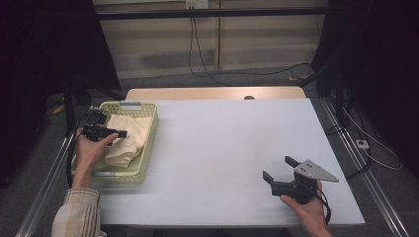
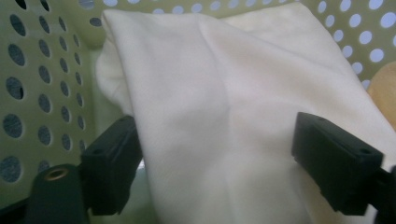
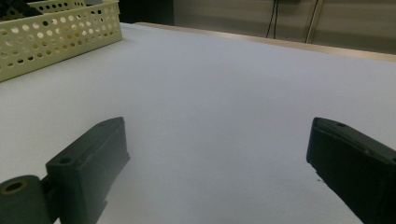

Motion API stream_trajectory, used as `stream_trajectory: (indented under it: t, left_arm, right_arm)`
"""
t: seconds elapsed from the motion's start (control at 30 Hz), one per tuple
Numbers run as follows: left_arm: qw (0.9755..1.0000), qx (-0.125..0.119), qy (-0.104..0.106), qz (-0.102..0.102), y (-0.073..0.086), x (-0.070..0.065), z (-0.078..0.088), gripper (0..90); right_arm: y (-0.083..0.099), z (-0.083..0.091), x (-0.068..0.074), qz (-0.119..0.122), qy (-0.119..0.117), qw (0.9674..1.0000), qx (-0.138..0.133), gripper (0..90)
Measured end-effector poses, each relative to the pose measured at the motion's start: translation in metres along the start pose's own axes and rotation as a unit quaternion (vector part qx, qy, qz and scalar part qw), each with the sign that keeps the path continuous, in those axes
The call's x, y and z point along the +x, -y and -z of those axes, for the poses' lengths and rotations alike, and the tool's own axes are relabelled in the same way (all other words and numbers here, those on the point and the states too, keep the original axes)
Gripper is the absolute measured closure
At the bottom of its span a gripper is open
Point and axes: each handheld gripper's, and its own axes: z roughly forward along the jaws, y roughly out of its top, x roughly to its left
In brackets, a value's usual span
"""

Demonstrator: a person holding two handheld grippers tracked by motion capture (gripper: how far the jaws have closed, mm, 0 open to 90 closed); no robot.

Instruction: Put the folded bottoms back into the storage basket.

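At the left edge of the white table top (image 1: pixel 222 148), a pale yellow-green perforated plastic basket (image 1: pixel 148 143) sits with its long axis running from the near side to the far side. Inside it lies a folded cream-coloured cloth (image 1: pixel 129 138), and its long axis follows the basket's, with one rounded folded end toward the near wall. In the left gripper view the cloth (image 2: pixel 224 107) rises as a smooth folded slab between the perforated walls (image 2: pixel 42 84), its fold line running up and away from the camera.

The left gripper (image 1: pixel 121 133) lies level above the basket, pointing rightward across the cloth, and the person's left hand (image 1: pixel 94 148) holds it from the near left with the striped sleeve (image 1: pixel 79 215) behind it. Its jaws stand released, wide apart on either side of the cloth; the cloth lies between them, but the pads do not press it.

To the right the table top is bare and open across its middle, up to the far wooden edge strip (image 1: pixel 217 93).

Near the right front corner the right gripper (image 1: pixel 279 168) rests low above the table, its jaws pointing left and away toward the far left, its grey three-cornered plate on top. The right hand (image 1: pixel 309 210) grips it from the near edge. Its jaws are spread wide with nothing between them; the right gripper view shows bare table (image 3: pixel 224 93) ahead and the basket's corner (image 3: pixel 60 37) well away.
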Motion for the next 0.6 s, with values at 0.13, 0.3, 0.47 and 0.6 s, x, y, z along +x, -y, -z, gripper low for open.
stream_trajectory:
  t: [0.13, 0.3, 0.47, 0.6]
  left_arm:
    - [0.9999, 0.001, -0.006, -0.012, 0.000, 0.000, 0.004, 9.6]
    - [0.9995, -0.023, 0.006, -0.021, 0.000, -0.003, 0.009, 8.1]
    - [0.9977, -0.059, 0.007, -0.031, 0.000, -0.007, 0.014, 6.3]
    - [0.9961, -0.080, -0.018, -0.034, -0.001, -0.012, 0.017, 6.0]
  right_arm:
    - [0.000, 0.000, 0.000, 0.001, -0.001, 1.0000, 0.001, 5.0]
    - [0.001, 0.000, -0.001, -0.002, -0.001, 1.0000, 0.001, 5.0]
    - [0.001, 0.001, -0.003, -0.006, 0.000, 1.0000, 0.000, 5.0]
    - [0.001, 0.001, -0.003, -0.009, -0.001, 1.0000, -0.001, 5.0]
